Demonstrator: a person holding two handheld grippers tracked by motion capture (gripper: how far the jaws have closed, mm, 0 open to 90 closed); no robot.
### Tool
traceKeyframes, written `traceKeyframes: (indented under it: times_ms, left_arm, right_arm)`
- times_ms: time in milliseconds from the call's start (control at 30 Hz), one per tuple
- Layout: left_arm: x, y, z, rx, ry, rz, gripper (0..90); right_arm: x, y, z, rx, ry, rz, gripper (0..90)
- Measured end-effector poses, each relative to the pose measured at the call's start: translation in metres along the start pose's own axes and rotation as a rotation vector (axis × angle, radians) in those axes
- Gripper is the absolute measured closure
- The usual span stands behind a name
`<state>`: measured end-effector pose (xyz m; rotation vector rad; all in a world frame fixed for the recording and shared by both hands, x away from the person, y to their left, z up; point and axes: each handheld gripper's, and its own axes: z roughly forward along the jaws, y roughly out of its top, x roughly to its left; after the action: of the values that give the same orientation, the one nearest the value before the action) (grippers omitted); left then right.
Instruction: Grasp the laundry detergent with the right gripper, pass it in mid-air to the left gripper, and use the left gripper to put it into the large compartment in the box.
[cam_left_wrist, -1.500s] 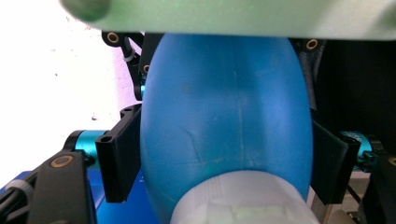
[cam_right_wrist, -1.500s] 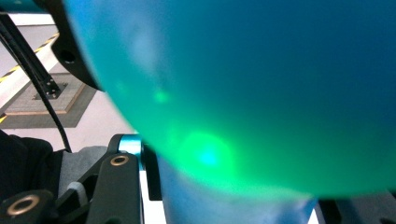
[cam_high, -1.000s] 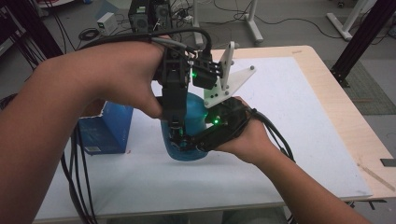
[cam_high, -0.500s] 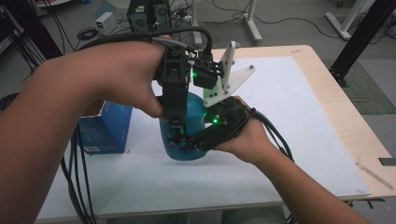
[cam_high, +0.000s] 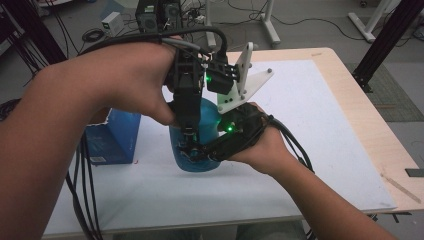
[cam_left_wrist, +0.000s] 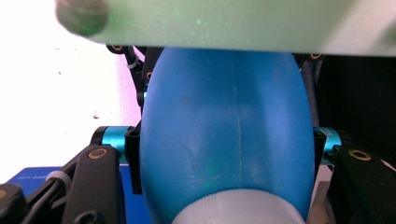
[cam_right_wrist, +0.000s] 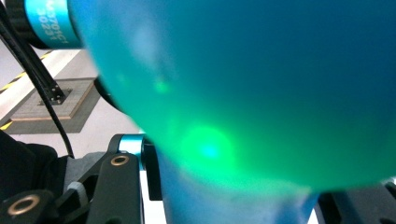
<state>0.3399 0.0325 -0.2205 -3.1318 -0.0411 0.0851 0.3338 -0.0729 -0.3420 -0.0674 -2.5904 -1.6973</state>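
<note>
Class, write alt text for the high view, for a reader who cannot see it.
Two hands hold grippers clamped on a blue bottle standing on a white table: the left gripper grips it from above, the right gripper from the side, low down. A blue box stands to the bottle's left.

Both black two-jaw grippers, left gripper (cam_high: 186, 142) and right gripper (cam_high: 196, 151), show green indicator lights, cyan metal collars, brass-coloured rivets and trailing black cables; forearms are bare.

Bottle (cam_high: 200, 145) stands on table (cam_high: 325, 125), right of box (cam_high: 112, 137).
</note>
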Motion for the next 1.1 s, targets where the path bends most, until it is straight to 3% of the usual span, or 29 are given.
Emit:
traceKeyframes:
  times_ms: [300,567,700,800,833,967,1100]
  left_arm:
    - [-0.003,0.001,-0.005,-0.012,0.022,0.032,39.6]
    - [-0.002,-0.005,-0.012,-0.010,0.033,0.006,39.7]
    - [-0.001,-0.011,-0.017,-0.011,0.040,-0.013,39.8]
    - [0.000,-0.016,-0.023,-0.015,0.039,-0.027,39.8]
    - [0.001,-0.021,-0.029,-0.017,0.037,-0.049,39.8]
    - [0.003,-0.027,-0.039,-0.016,0.042,-0.073,39.7]
    - [0.006,-0.039,-0.056,-0.003,0.046,-0.123,39.7]
  right_arm:
    - [0.003,0.002,-0.008,0.002,-0.019,-0.004,43.8]
    - [0.003,-0.001,-0.022,0.003,-0.025,0.019,34.8]
    - [0.003,-0.006,-0.034,0.023,-0.077,0.031,23.2]
    - [0.003,-0.007,-0.042,0.029,-0.113,0.036,22.5]
    - [0.002,-0.008,-0.047,0.033,-0.125,0.033,21.6]
    - [0.002,-0.003,-0.067,0.070,-0.184,0.015,16.4]
    - [0.003,0.005,-0.080,0.123,-0.218,-0.006,13.1]
